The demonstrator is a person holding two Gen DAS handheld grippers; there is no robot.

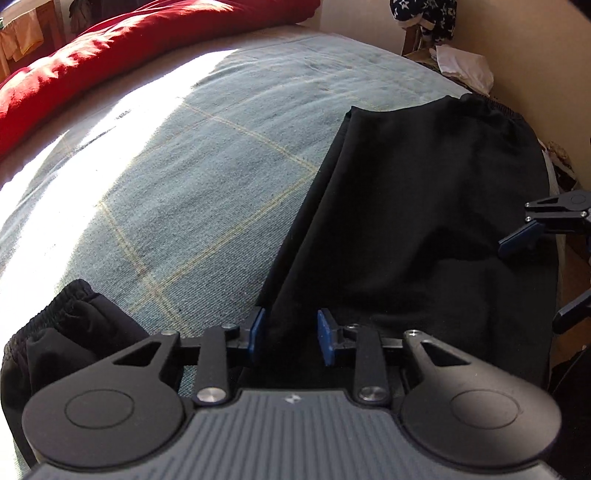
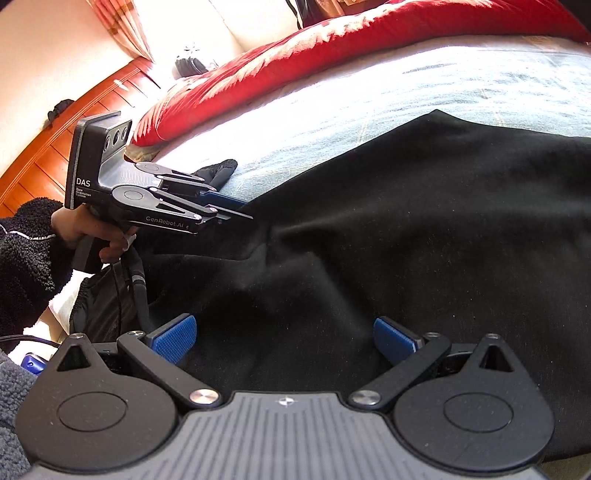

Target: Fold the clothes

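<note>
Black garment point(image 1: 424, 206) edge between left tool point(image 1: 291, 334) pads, bedspread point(image 1: 192, 177) beside

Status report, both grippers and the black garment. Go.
Left gripper part-closed astride a fabric edge, not pinching. Right gripper wide open over the cloth. Black garment flat on the bed. Nothing in the way.

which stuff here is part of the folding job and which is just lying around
Part of the job:
black garment
left gripper
right gripper

Just lying about:
red blanket
white cloth
star-patterned fabric
</note>
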